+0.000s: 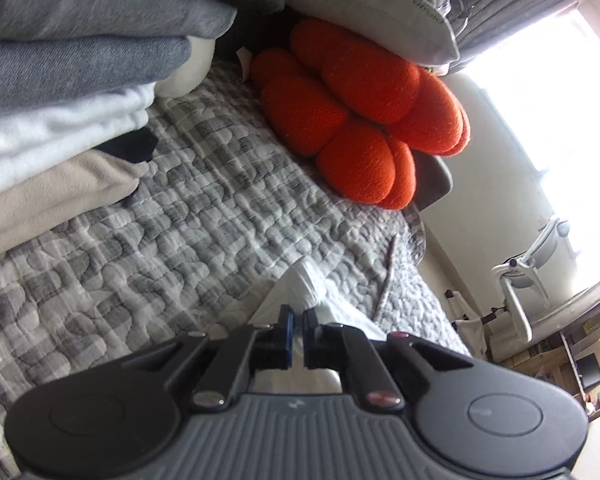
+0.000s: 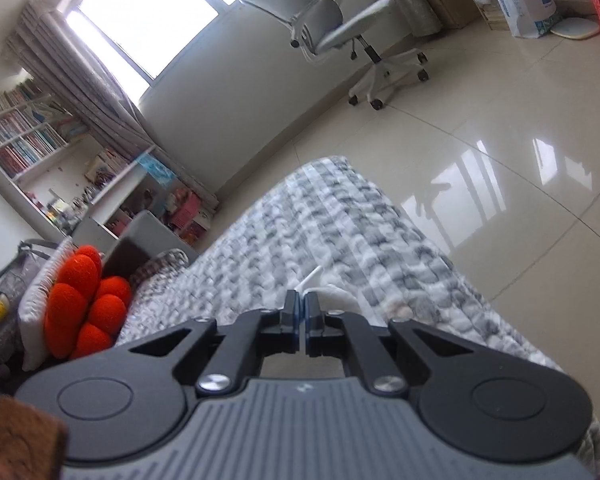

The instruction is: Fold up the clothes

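Left gripper (image 1: 298, 318) and right gripper (image 2: 303, 304) both clamped on the white garment (image 1: 308, 284).
White garment lies near the grippers on the grey checked quilt (image 1: 172, 216), a thin white edge (image 2: 314, 276) pinched in the right jaws. Folded clothes stack (image 1: 60, 92) far left, orange cushion (image 1: 360, 112) far center, grey pillow (image 1: 372, 12) behind it. Right view: 1 office chair (image 2: 340, 36) on the tiled floor (image 2: 500, 128), bookshelf (image 2: 24, 136) far left.

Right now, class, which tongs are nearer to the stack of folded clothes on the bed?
Left. The left tongs face the stack of folded clothes across the quilt; the right tongs point toward the bed's far edge, stack unseen.
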